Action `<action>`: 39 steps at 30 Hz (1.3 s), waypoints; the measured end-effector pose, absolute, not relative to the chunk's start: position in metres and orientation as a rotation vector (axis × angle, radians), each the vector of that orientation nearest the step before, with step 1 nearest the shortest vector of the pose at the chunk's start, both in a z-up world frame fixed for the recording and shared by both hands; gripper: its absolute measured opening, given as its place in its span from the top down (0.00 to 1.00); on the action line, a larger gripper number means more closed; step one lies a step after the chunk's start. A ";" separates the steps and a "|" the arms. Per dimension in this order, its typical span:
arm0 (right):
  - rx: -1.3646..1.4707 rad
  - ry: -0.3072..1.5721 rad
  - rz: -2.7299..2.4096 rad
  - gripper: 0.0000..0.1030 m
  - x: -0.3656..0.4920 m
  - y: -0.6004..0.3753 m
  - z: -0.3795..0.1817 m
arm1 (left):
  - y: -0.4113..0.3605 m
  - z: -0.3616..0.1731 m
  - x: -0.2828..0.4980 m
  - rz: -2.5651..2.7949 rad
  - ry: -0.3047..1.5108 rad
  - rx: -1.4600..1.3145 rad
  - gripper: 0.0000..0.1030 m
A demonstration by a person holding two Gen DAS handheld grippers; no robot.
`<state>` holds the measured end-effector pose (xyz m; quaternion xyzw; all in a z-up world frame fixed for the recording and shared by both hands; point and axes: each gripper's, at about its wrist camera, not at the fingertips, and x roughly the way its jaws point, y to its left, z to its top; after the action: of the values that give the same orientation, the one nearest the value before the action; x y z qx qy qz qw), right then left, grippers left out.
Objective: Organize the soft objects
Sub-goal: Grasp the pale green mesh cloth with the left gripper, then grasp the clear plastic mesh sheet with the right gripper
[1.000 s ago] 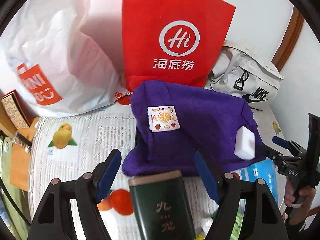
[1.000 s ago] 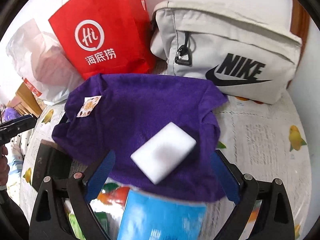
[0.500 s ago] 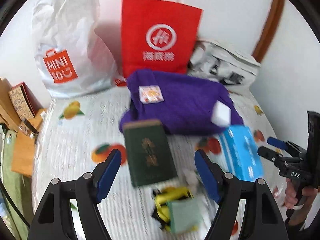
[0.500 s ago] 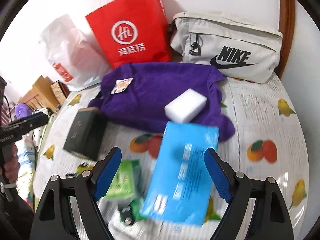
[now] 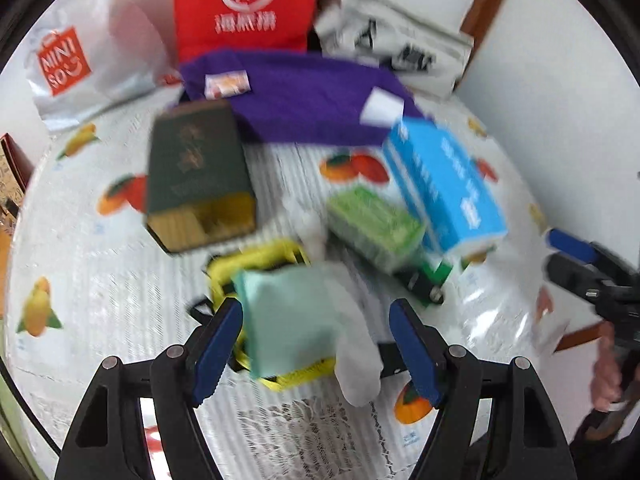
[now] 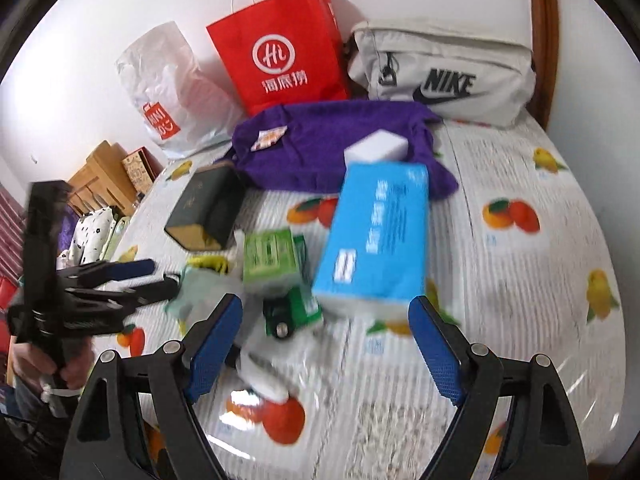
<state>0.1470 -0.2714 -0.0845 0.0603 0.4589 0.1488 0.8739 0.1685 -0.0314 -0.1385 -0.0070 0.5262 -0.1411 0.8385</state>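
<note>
Grippers pulled back, purple cloth [image 6: 340, 144] rumpled

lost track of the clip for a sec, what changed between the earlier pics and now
Both tools pulled back from the purple cloth, so more of the bed shows: the green packet, the toy truck and the mint pouch, which now sits between the left tool's open fingers. The right tool narrowed slightly and holds nothing. The cloth, the white sponge, the blue pack and the dark tin stayed put.
</note>
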 end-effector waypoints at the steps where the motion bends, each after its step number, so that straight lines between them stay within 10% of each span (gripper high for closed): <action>1: 0.126 0.960 0.313 0.17 0.142 -0.273 -0.087 | -0.036 -0.147 0.168 -0.293 1.125 -0.001 0.28; 8: 0.111 0.985 0.288 0.17 0.114 -0.285 -0.108 | -0.046 -0.172 0.169 -0.255 1.114 0.067 0.28; 10: 0.125 0.997 0.286 0.17 0.110 -0.288 -0.114 | -0.048 -0.174 0.170 -0.262 1.102 0.087 0.56; 17: 0.130 1.018 0.298 0.17 0.105 -0.283 -0.125 | -0.046 -0.160 0.164 -0.320 1.052 0.083 0.90; 39: 0.051 1.006 0.433 0.17 0.122 -0.220 -0.121 | 0.034 -0.091 0.144 -0.262 0.894 -0.083 0.90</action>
<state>0.1220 -0.2196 -0.1213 0.0244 0.4780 0.2058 0.8535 0.1439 0.0340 -0.0908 -0.0398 0.4310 -0.1265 0.8926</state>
